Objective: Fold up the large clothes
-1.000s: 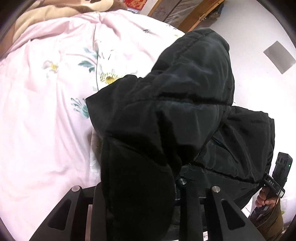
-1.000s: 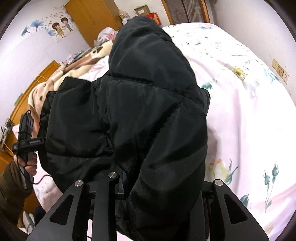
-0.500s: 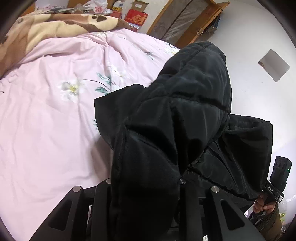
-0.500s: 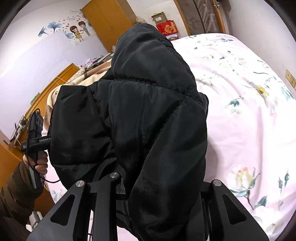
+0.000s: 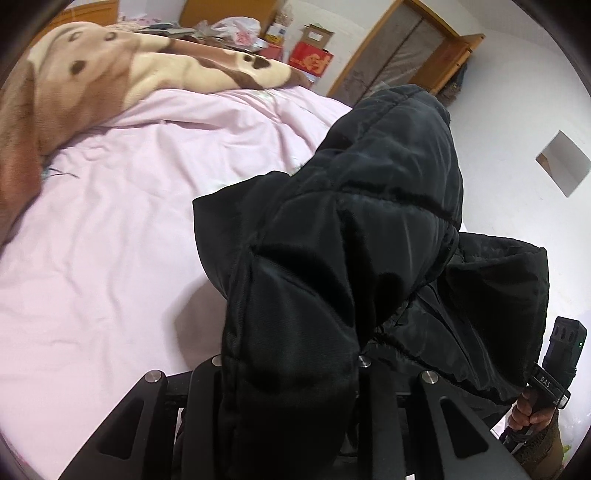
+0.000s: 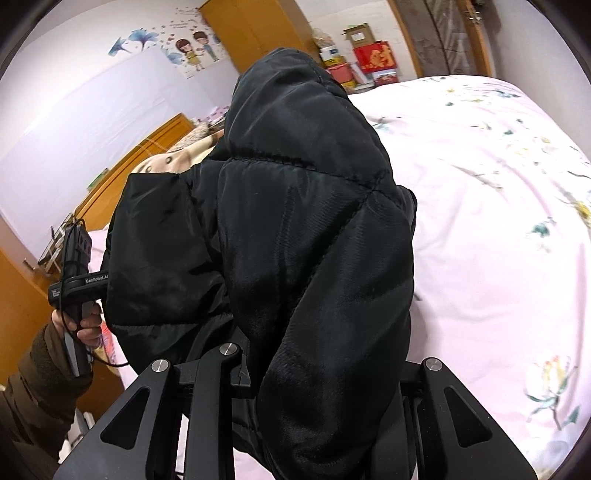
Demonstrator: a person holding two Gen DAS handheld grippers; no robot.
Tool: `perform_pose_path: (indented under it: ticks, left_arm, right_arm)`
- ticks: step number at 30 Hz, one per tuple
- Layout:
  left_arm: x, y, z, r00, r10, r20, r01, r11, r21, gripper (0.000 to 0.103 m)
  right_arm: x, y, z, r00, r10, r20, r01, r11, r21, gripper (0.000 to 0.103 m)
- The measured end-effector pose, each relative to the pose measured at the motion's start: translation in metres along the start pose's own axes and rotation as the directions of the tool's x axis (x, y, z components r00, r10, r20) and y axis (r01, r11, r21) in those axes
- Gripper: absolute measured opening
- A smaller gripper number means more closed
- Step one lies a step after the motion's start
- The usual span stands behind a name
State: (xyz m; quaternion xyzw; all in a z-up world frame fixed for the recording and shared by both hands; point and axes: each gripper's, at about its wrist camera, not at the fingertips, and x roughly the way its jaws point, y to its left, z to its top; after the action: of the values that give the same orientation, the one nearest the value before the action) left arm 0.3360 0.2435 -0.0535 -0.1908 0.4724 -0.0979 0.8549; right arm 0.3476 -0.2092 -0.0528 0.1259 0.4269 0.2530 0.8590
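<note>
A black quilted puffer jacket (image 5: 351, 258) hangs bunched between both grippers, above a bed with a pink floral duvet (image 5: 110, 240). My left gripper (image 5: 291, 373) is shut on a fold of the jacket, which drapes over and hides its fingertips. My right gripper (image 6: 314, 376) is shut on another fold of the jacket (image 6: 295, 240), fingertips hidden too. The right gripper's handle and the hand show in the left wrist view (image 5: 546, 384). The left gripper's handle shows in the right wrist view (image 6: 77, 280).
A brown and cream fleece blanket (image 5: 92, 81) lies at the far end of the bed. Wooden wardrobes (image 6: 258, 33), stacked boxes (image 6: 373, 59) and a door frame (image 5: 406, 48) stand beyond. A white wall (image 5: 517, 110) is to the right of the bed.
Both grippers have risen and tilted up with the jacket held in them. More of the far room and the fleece blanket is in view now.
</note>
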Motion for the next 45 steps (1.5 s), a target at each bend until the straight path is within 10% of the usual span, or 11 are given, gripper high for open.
perform_pose_path:
  ticks: [9,19,28,45]
  left_arm:
    - [-0.028,0.032,-0.004,0.998,0.058,0.003,-0.058,0.997,-0.051,0.029]
    - [0.026,0.092,-0.005,0.995,0.069,-0.077,-0.081,0.983,-0.166,0.031]
    - [0.051,0.103,-0.010,0.993,0.062,-0.102,-0.077,0.985,-0.155,0.049]
    - [0.047,0.118,-0.006,0.997,0.040,-0.062,-0.052,0.975,-0.214,0.063]
  right_arm:
    - [0.034,-0.005,-0.006,0.998,0.055,-0.030,-0.054,0.998,0.024,0.028]
    - [0.055,-0.069,-0.028,0.997,0.014,-0.078,-0.005,0.993,0.116,0.028]
    - [0.078,-0.119,-0.039,0.994,0.006,-0.106,0.014,0.982,0.188,0.039]
    - [0.106,-0.001,-0.028,0.983,-0.086,-0.164,0.119,0.971,0.206,0.070]
